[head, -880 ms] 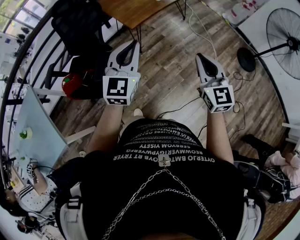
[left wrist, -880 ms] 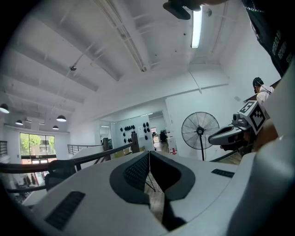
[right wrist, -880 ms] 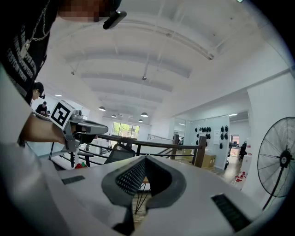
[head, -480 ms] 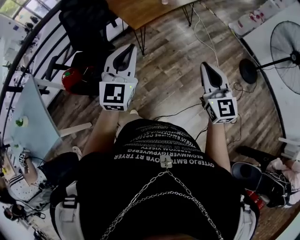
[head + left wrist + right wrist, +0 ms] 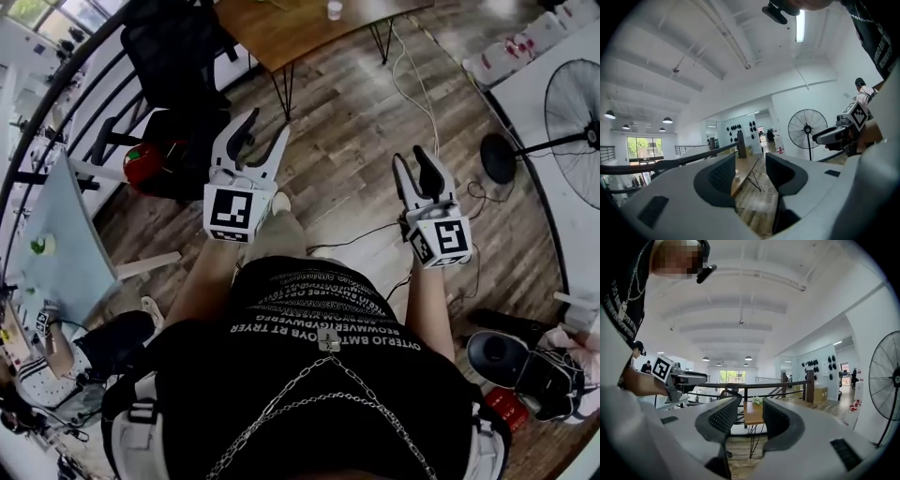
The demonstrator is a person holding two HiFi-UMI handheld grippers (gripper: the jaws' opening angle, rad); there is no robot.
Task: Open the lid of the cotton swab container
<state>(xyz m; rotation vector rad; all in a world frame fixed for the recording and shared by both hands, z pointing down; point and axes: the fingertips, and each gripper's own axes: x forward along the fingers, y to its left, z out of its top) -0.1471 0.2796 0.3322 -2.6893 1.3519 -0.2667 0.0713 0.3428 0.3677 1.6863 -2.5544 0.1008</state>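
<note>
A small white container (image 5: pixel 335 10) stands on the wooden table (image 5: pixel 281 33) far ahead at the top of the head view; it is too small to make out a lid. In the left gripper view it is a tiny white item (image 5: pixel 736 177) on that table. My left gripper (image 5: pixel 267 127) is held out level over the wooden floor, open and empty. So is my right gripper (image 5: pixel 411 157), also open with nothing between its pads. Both are well short of the table. Each gripper view shows its own empty jaws, left gripper (image 5: pixel 750 171) and right gripper (image 5: pixel 751 416).
A black office chair (image 5: pixel 173 56) stands left of the table, with a red object (image 5: pixel 141 164) beside it. A floor fan (image 5: pixel 572 94) stands at the right and cables (image 5: pixel 412 84) trail over the floor. A light blue desk (image 5: pixel 66 262) sits at the left.
Both grippers' jaws, together in the earlier frames, now stand apart. The wooden table and the white container have come into the head view at the top.
</note>
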